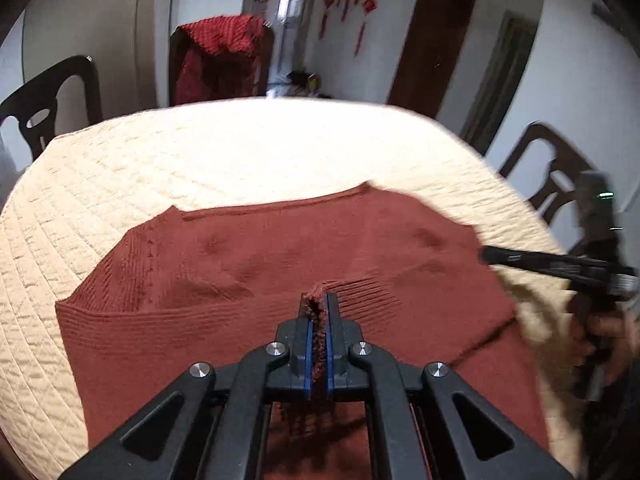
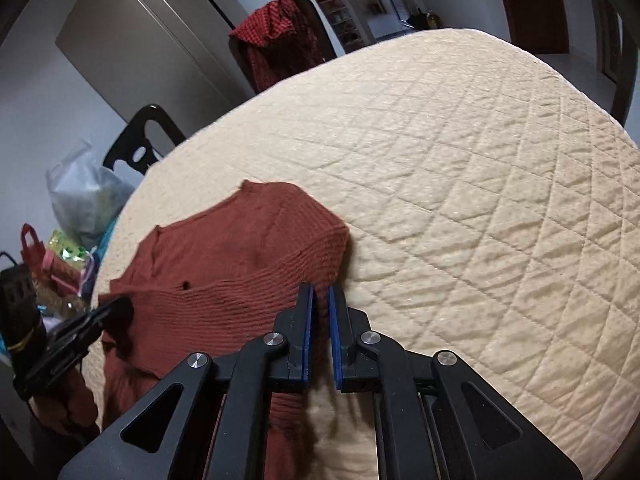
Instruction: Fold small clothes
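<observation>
Rust sweater (image 1: 280, 264) spread on quilted cream cover (image 1: 224, 148), near its front edge. Left gripper (image 1: 319, 304) clamped on a ribbed fold of knit, fabric bunched between blue pads (image 1: 308, 344). Right gripper (image 2: 321, 300) over sweater's right edge, jaws narrowly apart, nothing between them. Dark chairs (image 1: 56, 96) round the table; red garment (image 2: 276, 36) draped on one. Bags (image 2: 80, 196) beyond left side.
</observation>
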`<state>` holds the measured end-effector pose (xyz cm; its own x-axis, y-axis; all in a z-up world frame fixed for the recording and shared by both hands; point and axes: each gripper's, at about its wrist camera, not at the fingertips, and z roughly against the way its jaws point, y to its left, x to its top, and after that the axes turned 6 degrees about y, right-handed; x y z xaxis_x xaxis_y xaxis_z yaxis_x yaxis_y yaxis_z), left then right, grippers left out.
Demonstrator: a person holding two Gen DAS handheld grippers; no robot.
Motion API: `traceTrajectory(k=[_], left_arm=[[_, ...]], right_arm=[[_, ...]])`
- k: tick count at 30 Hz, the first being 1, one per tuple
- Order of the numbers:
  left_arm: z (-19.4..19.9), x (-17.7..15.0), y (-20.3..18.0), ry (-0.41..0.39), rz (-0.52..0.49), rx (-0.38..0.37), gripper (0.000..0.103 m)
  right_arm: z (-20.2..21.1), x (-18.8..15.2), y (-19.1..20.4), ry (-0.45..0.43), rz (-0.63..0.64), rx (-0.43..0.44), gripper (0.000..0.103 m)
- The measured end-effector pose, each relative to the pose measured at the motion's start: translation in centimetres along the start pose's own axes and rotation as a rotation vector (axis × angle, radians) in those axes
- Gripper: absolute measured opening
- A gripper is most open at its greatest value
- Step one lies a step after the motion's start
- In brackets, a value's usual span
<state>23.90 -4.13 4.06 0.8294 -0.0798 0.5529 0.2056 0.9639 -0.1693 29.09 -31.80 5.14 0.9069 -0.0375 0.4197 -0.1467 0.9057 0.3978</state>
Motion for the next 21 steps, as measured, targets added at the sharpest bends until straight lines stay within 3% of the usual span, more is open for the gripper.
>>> traceTrajectory(k=[2, 5, 8, 10, 12, 14, 21], left_arm=[[-1.4, 0.1, 0.6, 0.051, 0.025, 0.009, 0.009], [-0.5, -0.4, 1.0, 0.033, 0.034, -0.005, 0.011], [1.6, -1.5, 1.2, -0.009, 0.033, 0.003, 0.011], [2.7, -2.6, 1.0, -0.024, 0.029, -0.013, 0.011], [2.6, -3.6, 0.5, -0.008, 0.000, -0.007, 0.011], [1.8, -4.5, 0.2, 0.018, -0.016, 0.024, 0.011], [4.5, -4.7, 2.2, -0.063, 0.034, 0.079, 0.011]], right_arm=[[1.0, -0.3, 0.2, -0.022, 0.009, -0.006, 0.016], [3.1, -1.6, 2.1, -0.050, 0.098, 0.037, 0.016], [3.7, -3.5, 4.1, -0.014, 0.213, 0.033, 0.016], [2.8, -4.6, 4.3, 0.038, 0.261, -0.013, 0.013], [1.8, -5.2, 3.9, 0.064, 0.275, -0.087, 0.013], [2.4, -5.2, 3.7, 0.049, 0.256, -0.072, 0.013], [4.8, -5.9, 5.6, -0.012, 0.315, -0.071, 0.013]])
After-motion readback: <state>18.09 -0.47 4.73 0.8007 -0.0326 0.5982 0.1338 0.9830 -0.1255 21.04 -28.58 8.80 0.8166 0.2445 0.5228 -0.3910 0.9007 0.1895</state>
